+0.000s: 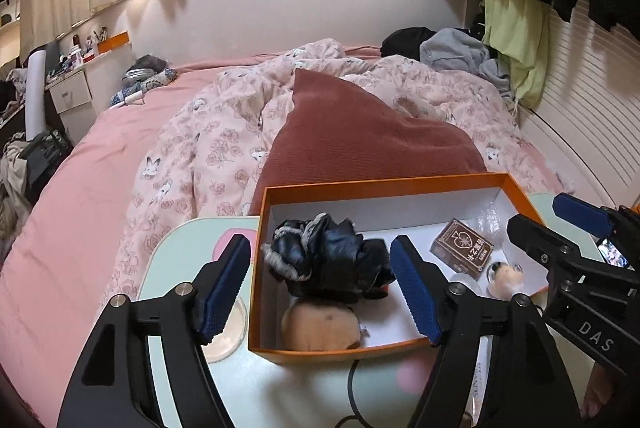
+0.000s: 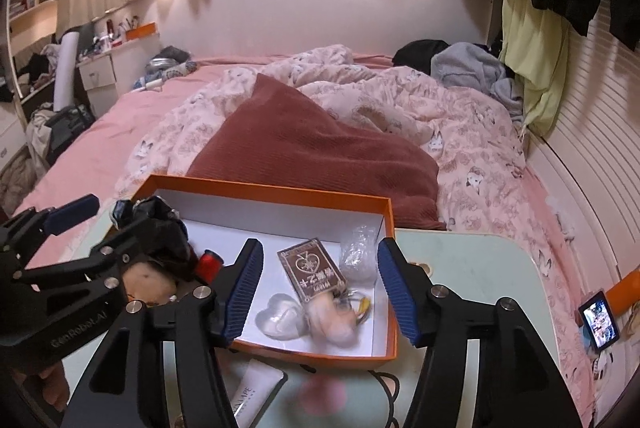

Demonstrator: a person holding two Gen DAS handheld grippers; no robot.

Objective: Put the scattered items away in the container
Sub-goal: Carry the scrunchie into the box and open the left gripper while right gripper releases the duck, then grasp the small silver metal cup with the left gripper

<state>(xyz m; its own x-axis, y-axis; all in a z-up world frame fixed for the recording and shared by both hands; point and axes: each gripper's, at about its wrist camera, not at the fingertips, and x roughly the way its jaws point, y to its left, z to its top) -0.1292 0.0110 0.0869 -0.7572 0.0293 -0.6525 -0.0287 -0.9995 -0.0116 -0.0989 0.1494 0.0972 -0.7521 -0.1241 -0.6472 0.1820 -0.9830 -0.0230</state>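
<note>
An orange box [image 1: 384, 183] with a white inside stands on a pale green lap table [image 1: 280, 388]. It holds black leather gloves [image 1: 328, 252], a tan plush [image 1: 320, 324], a brown card pack [image 1: 464, 248], a small plush keychain [image 1: 506, 278] and a crumpled clear wrapper [image 2: 358, 256]. In the right wrist view the box [image 2: 280, 193] also holds a clear heart [image 2: 280, 316], the card pack [image 2: 312, 268] and a red item [image 2: 210, 262]. My left gripper [image 1: 324, 288] is open and empty above the gloves. My right gripper [image 2: 320, 292] is open and empty above the card pack.
A white tube [image 2: 256, 388] lies on the table in front of the box. A round coaster [image 1: 228, 332] lies left of the box. A small phone screen [image 2: 598, 320] stands at the right. Behind is a bed with a pink quilt [image 1: 224, 131] and a red pillow [image 1: 360, 139].
</note>
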